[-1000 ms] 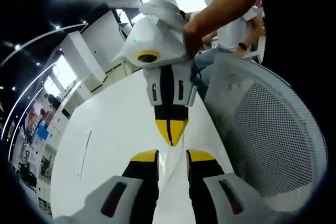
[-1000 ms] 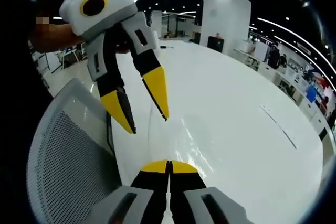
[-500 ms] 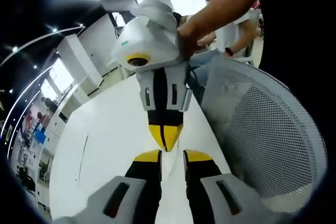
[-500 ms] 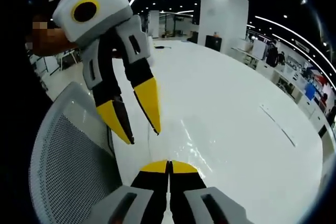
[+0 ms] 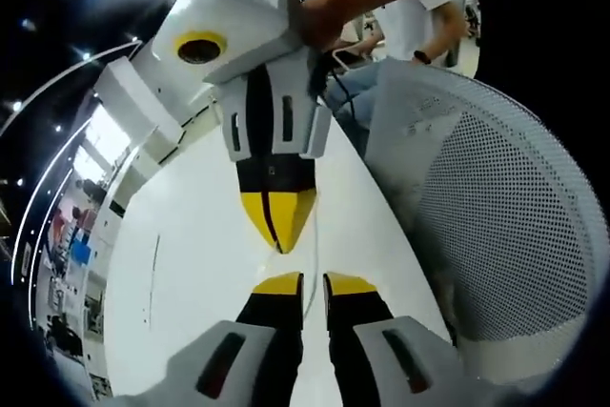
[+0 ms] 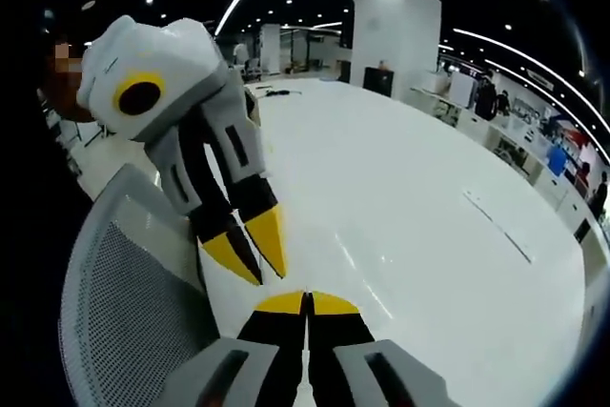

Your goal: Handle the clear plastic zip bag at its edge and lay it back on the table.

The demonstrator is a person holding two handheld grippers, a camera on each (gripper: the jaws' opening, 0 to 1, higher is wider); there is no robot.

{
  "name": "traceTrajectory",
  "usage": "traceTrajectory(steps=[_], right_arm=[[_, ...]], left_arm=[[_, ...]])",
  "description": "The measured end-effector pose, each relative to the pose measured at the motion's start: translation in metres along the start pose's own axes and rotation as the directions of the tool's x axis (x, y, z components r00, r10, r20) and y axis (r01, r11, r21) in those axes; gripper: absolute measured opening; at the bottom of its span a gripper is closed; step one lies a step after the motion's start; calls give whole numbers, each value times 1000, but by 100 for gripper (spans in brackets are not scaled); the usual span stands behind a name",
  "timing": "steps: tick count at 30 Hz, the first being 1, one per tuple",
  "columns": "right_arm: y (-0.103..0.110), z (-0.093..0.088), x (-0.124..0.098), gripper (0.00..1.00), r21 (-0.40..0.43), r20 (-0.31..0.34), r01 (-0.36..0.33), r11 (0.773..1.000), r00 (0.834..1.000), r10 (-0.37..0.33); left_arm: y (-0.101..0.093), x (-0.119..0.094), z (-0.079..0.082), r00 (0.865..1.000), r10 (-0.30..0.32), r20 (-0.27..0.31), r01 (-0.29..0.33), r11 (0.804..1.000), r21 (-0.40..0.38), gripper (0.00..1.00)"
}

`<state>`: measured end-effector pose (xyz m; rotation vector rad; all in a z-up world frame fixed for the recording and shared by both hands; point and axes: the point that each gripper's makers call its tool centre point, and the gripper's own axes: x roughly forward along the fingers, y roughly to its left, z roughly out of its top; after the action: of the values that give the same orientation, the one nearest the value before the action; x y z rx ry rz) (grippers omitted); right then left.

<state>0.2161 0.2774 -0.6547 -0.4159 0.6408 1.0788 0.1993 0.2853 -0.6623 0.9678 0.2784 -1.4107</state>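
left gripper view: my left gripper [image 5: 303, 280] jaws nearly together, right gripper [image 5: 275, 233] pinched on the bag edge [image 5: 307, 269]; lower it flat on the table [image 5: 191, 264].

Both views are facing each other closely above the white table [image 5: 200, 264], sharing it and the mesh chair [image 6: 124, 302].

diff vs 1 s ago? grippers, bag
The left gripper has narrowed its jaws from wide open to a small gap and drawn in toward the right gripper until their tips nearly meet over the clear plastic zip bag. The right gripper stays shut, apparently on the bag's edge. The bag still lies on the white table, and the mesh chair back is where it was.
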Motion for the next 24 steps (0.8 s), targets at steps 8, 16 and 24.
traceTrajectory(steps=[8,16,24], right_arm=[[-11,12,-7,0,26,43,48,999,998,-49],[-23,14,-10,0,27,67,87,996,994,-89],[-39,26,-26,0,22,108,146,989,983,-148]], left_arm=[[3,1,-10,998,33,-54,-30,999,44,0],[0,1,-14,997,33,-72,-29,998,54,0],[-6,1,-18,997,23,-80,-20,999,40,0]])
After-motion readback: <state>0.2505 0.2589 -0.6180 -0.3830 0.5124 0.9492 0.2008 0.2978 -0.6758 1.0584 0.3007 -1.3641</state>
